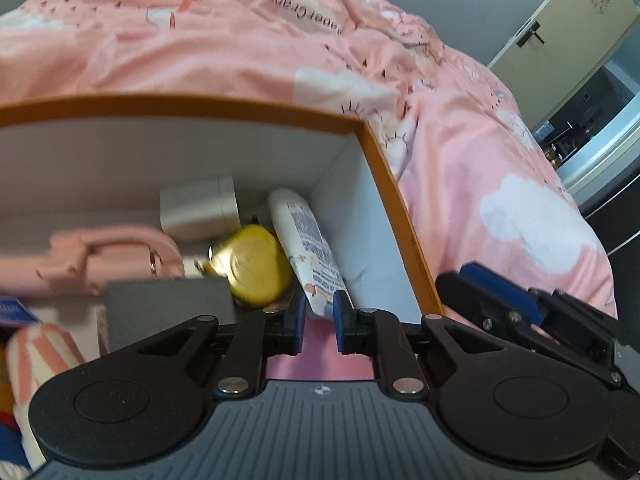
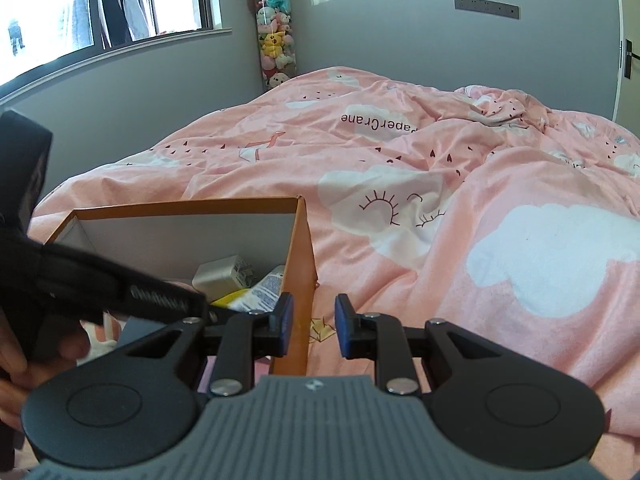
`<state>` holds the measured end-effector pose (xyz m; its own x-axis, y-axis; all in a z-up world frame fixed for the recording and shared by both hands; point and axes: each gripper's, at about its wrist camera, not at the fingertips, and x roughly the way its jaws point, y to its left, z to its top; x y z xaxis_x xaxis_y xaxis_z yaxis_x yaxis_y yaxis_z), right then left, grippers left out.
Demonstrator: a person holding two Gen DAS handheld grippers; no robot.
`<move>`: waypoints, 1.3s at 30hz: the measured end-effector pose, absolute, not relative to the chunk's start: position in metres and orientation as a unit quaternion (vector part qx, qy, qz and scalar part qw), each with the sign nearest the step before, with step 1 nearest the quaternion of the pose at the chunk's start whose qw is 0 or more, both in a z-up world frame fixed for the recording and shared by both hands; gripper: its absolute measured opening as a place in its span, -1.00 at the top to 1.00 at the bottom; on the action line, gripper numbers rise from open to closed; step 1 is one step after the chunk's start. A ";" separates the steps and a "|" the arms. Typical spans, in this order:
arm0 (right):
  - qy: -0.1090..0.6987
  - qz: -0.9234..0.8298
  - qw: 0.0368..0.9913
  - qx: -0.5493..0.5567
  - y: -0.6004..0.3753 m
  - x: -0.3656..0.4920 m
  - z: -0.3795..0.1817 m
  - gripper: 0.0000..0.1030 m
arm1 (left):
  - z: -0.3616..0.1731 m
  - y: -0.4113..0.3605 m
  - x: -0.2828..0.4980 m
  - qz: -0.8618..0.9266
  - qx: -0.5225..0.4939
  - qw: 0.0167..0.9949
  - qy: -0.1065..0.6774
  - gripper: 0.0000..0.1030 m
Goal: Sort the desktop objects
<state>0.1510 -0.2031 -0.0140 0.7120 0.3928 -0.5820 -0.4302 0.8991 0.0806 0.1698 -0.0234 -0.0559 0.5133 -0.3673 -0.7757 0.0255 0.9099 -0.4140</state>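
A bed (image 2: 460, 200) under a rumpled pink quilt printed with white clouds is filling both views. Only the right wrist view is showing the window (image 2: 100, 8) and a tall clear tube of plush toys (image 2: 274, 40); only the left wrist view is showing a cream door (image 1: 560, 24).

On the quilt is sitting an open cardboard box (image 1: 396, 208), orange outside, white inside. The left view is looking deep into it: a blurred pink bag (image 1: 116, 256), a white squeeze tube (image 1: 308, 248) leaning along the right wall, a glossy yellow round object (image 1: 252, 268), and a white boxy charger (image 1: 200, 212) at the back.

The left tool (image 1: 319, 322) is hanging over the box with its 2 blue pads nearly together, gripping nothing. The right tool (image 2: 314, 326) is nearly closed too, its pads straddling the box's right wall without clearly pressing it.
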 end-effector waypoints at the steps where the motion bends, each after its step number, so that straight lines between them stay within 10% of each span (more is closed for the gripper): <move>1: 0.307 0.222 0.925 -0.032 -0.202 0.150 -0.013 0.53 | -0.054 -0.024 0.168 -0.115 -0.175 0.854 0.477 0.68; 16: 0.289 0.222 0.931 -0.039 -0.188 0.107 0.024 0.53 | 0.037 -0.013 0.084 -0.067 -0.043 0.919 0.385 0.52; 25: 0.278 0.235 0.931 -0.006 -0.173 0.067 0.042 0.35 | 0.097 0.033 0.030 0.034 0.081 0.933 0.349 0.04; 39: 0.311 0.253 0.915 -0.040 -0.160 0.049 -0.003 0.05 | 0.020 0.008 0.010 0.071 0.053 0.954 0.288 -0.45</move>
<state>0.0487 -0.1602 -0.0027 0.6786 0.4373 -0.5901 -0.4874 0.8692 0.0836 0.0101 0.0080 0.0200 0.8241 0.1662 -0.5415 -0.1053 0.9843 0.1419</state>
